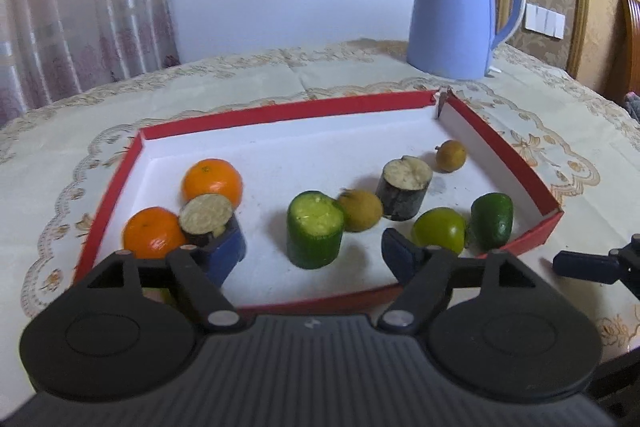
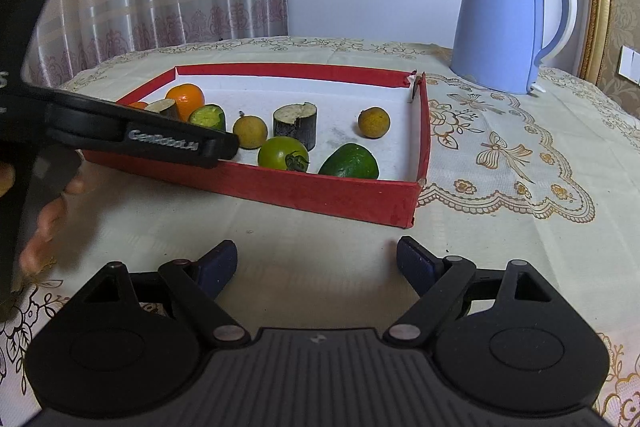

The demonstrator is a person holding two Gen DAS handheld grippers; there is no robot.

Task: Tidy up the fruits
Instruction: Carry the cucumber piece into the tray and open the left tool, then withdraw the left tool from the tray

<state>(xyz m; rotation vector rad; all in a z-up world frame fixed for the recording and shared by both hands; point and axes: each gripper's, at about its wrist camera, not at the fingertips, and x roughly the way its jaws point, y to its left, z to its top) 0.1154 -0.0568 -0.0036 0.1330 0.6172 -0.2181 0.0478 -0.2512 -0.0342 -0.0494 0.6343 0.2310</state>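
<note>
A red tray with a white floor holds the fruit. Two oranges sit at its left, beside a dark sugarcane piece. A second sugarcane piece stands to the right of the middle. There are also two brown-yellow round fruits, a green tomato and a dark green fruit. My left gripper is open, with an upright cut cucumber piece in its gap, and neither pad touches it. Its left finger is close against the near sugarcane piece. My right gripper hangs open over the tablecloth before the tray, with nothing between its fingers.
A blue kettle stands behind the tray at the back right. The tray lies on a cream embroidered tablecloth. A hand holds the left gripper at the left edge of the right wrist view. Curtains hang behind the table.
</note>
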